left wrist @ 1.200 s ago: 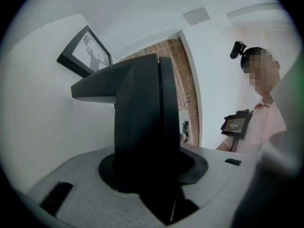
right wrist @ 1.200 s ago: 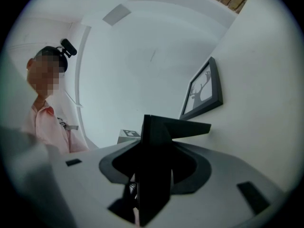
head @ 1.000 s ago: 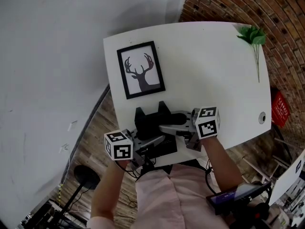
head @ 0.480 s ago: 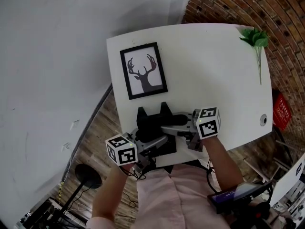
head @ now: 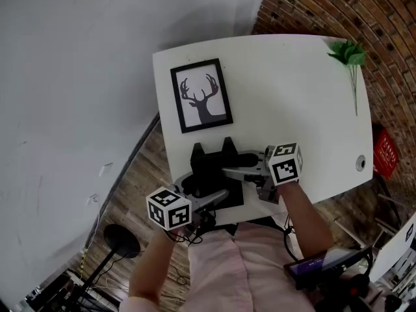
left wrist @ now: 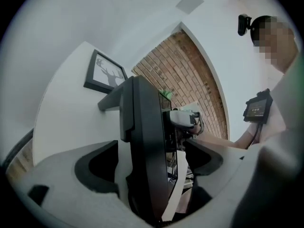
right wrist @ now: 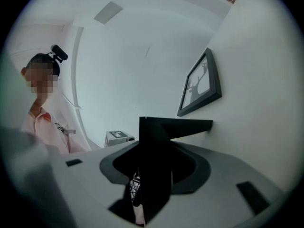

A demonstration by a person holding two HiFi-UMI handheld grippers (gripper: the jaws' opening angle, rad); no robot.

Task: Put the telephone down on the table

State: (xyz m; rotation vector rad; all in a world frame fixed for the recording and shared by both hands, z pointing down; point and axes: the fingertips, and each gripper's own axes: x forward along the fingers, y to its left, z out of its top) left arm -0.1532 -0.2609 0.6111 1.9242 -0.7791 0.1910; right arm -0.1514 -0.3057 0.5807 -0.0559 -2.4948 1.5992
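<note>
Left gripper [left wrist: 149,163] has tipped lower in frame, jaws just opened, pads clear of the telephone [head: 211,174] (still between them). Telephone sits lower centre on the white table [head: 292,96]. Right gripper [right wrist: 154,167] clamps it; release only once the base rests flat.

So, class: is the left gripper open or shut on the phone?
Open. The left gripper has just been opening its jaws; the phone stands between them, with a gap showing at each pad.
</note>
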